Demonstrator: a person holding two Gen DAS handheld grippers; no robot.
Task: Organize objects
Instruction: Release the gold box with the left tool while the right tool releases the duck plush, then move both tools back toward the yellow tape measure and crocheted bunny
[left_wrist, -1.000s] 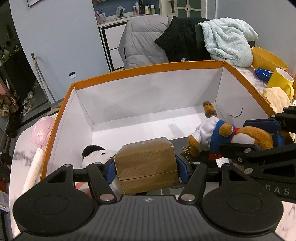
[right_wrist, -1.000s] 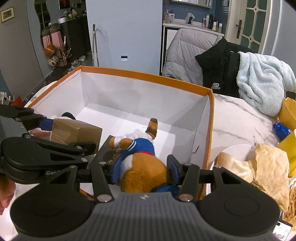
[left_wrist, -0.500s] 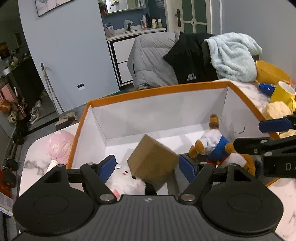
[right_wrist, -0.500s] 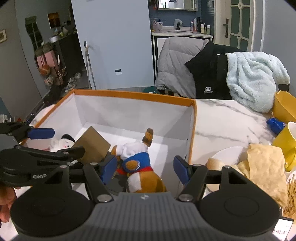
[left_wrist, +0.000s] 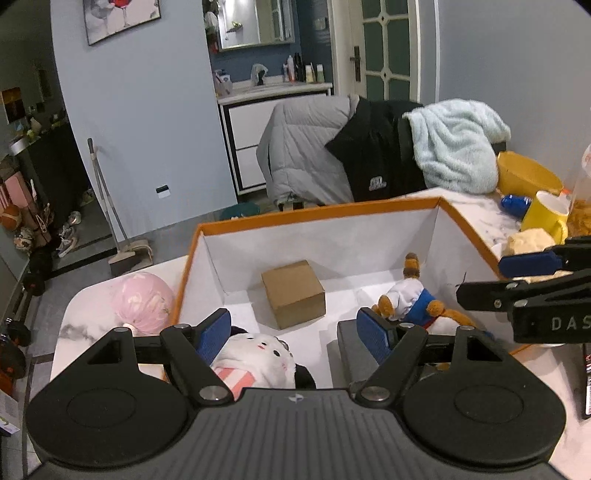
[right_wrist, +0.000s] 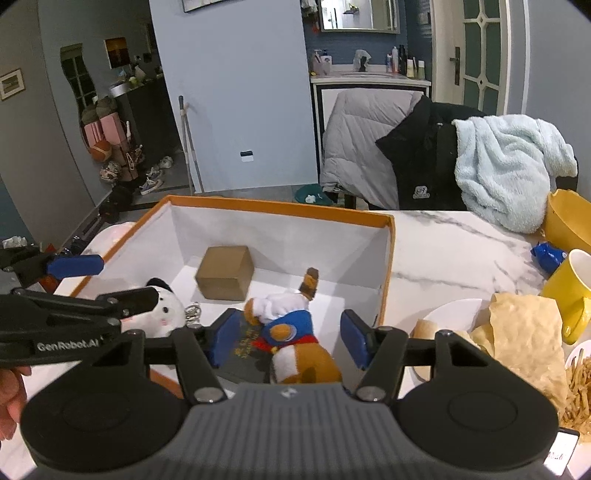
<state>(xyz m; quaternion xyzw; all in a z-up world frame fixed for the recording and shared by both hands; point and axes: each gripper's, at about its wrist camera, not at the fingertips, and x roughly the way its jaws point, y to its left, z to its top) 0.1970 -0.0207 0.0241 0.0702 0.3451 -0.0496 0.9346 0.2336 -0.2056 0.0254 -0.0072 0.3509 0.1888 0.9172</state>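
- Box (left_wrist: 321, 216) holds carton (left_wrist: 293, 293) at 12 o'clock, panda (left_wrist: 258, 356) at 7, bear (left_wrist: 410, 301) at 4
- Left gripper (left_wrist: 293, 334) marked "GenRobot.AI": jaws apart, empty; right gripper (right_wrist: 286, 338): jaws apart, just closing slightly, over bear

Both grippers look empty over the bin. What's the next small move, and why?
Probably swing the left gripper toward the pink ball. The box and bear already lie inside the bin, both grippers' jaws stand open and empty, and the ball sits outside the bin's left wall.
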